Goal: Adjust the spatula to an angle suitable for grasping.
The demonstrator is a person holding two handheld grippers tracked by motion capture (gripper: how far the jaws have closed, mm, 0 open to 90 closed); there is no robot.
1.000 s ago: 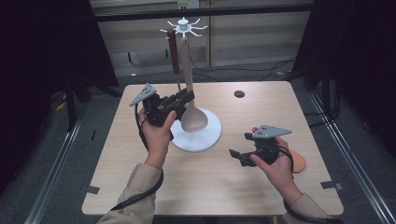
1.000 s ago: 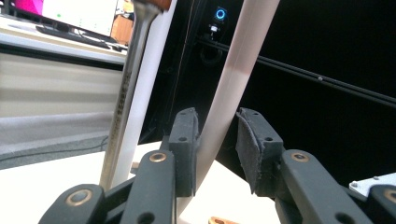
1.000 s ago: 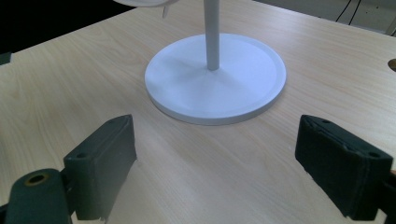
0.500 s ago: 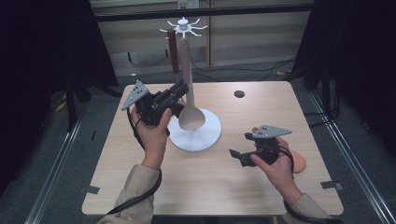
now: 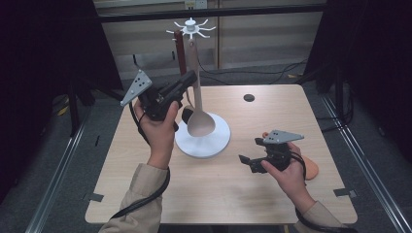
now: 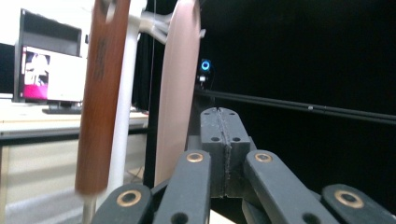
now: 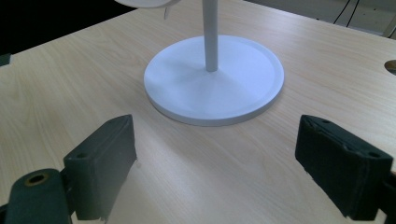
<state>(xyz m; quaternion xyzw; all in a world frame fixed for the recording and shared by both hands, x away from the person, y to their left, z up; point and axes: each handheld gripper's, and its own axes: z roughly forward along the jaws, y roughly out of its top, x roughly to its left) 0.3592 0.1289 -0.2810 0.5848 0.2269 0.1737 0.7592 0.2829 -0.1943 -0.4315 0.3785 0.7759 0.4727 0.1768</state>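
Observation:
A white stand (image 5: 214, 141) with a hooked crown rises from the middle of the table. A beige spoon (image 5: 200, 124) and a brown wooden-handled utensil (image 5: 180, 48) hang from it. My left gripper (image 5: 191, 77) is raised beside the spoon's handle. Its jaws have just been closing and now meet with nothing between them. In the left gripper view the left gripper (image 6: 225, 112) is shut, with the spoon handle (image 6: 177, 93) and the brown handle (image 6: 100, 93) just beyond it to the left. My right gripper (image 5: 248, 162) hovers low over the table, right of the base, open and empty (image 7: 224, 154).
A salmon-coloured flat object (image 5: 310, 169) lies under the right hand near the table's right edge. A dark round hole (image 5: 248, 97) sits at the table's far side. The stand's round base (image 7: 233, 93) lies just ahead of the right gripper.
My left hand has lifted its gripper up along the hanging spoon's handle. The spoon and the right hand have stayed where they were.

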